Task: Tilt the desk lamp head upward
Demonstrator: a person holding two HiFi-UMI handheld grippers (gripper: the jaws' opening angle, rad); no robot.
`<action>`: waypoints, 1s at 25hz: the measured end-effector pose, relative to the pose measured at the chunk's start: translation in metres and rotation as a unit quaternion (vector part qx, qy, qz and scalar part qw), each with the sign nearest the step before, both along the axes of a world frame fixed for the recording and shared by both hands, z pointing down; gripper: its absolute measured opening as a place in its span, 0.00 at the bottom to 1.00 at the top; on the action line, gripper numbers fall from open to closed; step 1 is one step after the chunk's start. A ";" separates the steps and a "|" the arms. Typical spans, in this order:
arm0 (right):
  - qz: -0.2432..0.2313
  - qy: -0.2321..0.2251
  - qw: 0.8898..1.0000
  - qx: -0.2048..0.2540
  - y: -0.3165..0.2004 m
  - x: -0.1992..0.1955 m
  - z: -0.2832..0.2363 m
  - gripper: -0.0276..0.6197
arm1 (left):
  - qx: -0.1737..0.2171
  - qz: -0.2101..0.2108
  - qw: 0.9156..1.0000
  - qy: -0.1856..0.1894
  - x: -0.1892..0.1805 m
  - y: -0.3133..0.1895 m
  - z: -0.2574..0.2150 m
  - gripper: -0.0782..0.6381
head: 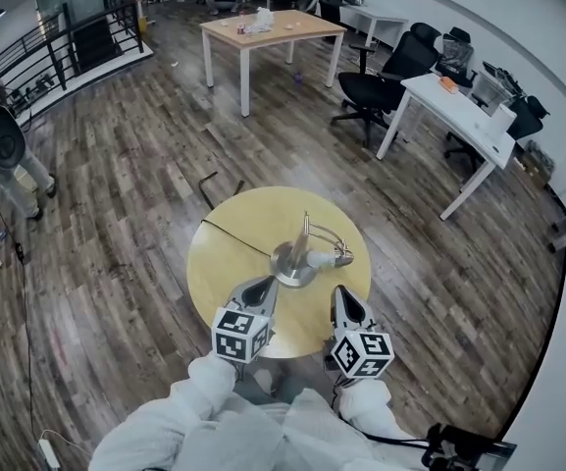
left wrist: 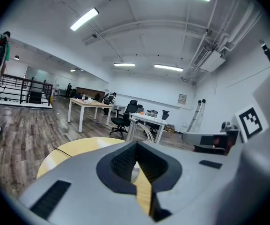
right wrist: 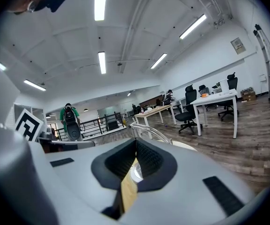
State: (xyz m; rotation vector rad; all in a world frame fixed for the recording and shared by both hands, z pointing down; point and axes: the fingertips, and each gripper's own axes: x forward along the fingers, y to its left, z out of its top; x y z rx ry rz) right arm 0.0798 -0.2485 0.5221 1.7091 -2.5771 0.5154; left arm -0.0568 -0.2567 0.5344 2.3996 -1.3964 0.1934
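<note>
Head view steeply above round table (head: 219, 253), gripper views low, close, sharing lamp base (head: 290, 265)

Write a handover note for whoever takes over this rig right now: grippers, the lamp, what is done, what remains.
Left gripper: shut, empty, over the near edge of the round table.
Right gripper: shut, empty, beside it.
Desk lamp: mid-table, just ahead of both; neither touches it.
Done: nothing on the lamp yet.
To do: probably open one gripper, take the lamp head, tilt it upward.
</note>
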 end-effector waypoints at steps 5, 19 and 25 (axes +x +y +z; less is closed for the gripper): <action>-0.028 0.029 0.999 -0.007 -0.027 0.019 0.015 0.06 | 0.029 0.046 0.998 -0.043 0.015 -0.028 0.014 0.11; -0.323 0.144 0.934 -0.052 -0.137 0.069 0.108 0.43 | 0.059 0.119 0.985 -0.113 0.060 -0.144 0.055 0.34; -0.417 0.151 0.894 -0.067 -0.150 0.050 0.142 0.43 | 0.061 0.131 0.983 -0.112 0.079 -0.163 0.057 0.35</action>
